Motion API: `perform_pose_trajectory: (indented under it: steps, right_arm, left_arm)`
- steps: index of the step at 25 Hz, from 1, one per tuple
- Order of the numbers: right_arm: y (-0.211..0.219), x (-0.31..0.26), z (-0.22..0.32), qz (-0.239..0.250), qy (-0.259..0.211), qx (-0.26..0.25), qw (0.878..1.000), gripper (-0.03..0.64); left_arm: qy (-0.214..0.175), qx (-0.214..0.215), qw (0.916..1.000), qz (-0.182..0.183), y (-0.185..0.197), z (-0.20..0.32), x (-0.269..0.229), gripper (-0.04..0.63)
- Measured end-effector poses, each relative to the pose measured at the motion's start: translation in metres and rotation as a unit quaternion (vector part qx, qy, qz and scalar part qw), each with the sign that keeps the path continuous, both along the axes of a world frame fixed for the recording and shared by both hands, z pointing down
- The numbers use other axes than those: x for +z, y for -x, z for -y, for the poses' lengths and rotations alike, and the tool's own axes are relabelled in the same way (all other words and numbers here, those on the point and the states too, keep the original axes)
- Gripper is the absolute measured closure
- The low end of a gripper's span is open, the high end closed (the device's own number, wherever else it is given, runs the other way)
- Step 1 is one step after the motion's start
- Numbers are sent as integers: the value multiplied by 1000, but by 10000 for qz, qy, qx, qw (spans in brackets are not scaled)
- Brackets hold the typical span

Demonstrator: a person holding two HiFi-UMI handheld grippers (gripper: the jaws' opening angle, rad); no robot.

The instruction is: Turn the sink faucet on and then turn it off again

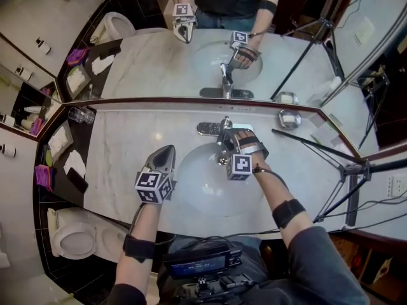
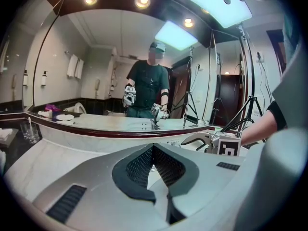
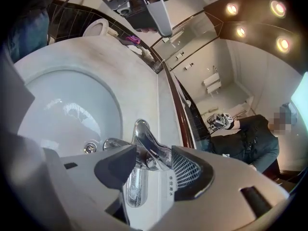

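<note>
Jaws of right gripper spread around faucet handle; left gripper's together over counter beside basin

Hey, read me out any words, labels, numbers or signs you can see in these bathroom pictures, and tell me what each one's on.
"非饮用水": small white label on the counter beside the faucet base, in the right gripper view.
Marker cubes: black-and-white square patterns only, no words.
Screen at the person's waist, in the head view: too blurred to read.
Nothing else is legible.
</note>
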State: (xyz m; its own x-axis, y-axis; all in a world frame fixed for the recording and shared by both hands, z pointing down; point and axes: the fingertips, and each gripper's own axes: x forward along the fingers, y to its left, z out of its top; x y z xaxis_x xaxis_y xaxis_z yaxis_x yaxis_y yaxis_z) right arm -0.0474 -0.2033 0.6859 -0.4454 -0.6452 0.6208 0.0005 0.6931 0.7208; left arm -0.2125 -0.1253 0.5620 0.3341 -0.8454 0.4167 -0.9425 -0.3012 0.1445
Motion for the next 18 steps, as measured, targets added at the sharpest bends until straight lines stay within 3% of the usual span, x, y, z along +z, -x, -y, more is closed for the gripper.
perform_pose_trajectory:
  steps: [8, 18]
  right_arm:
    - [14, 11, 19, -160, -74, -43, 9998, 364]
    - [19, -1, 25, 62, 353, 152, 9992, 360]
  left_arm:
    - [49, -79, 10000, -9, 6, 0, 7, 595]
    - [80, -68, 9999, -44, 3, 4, 10, 595]
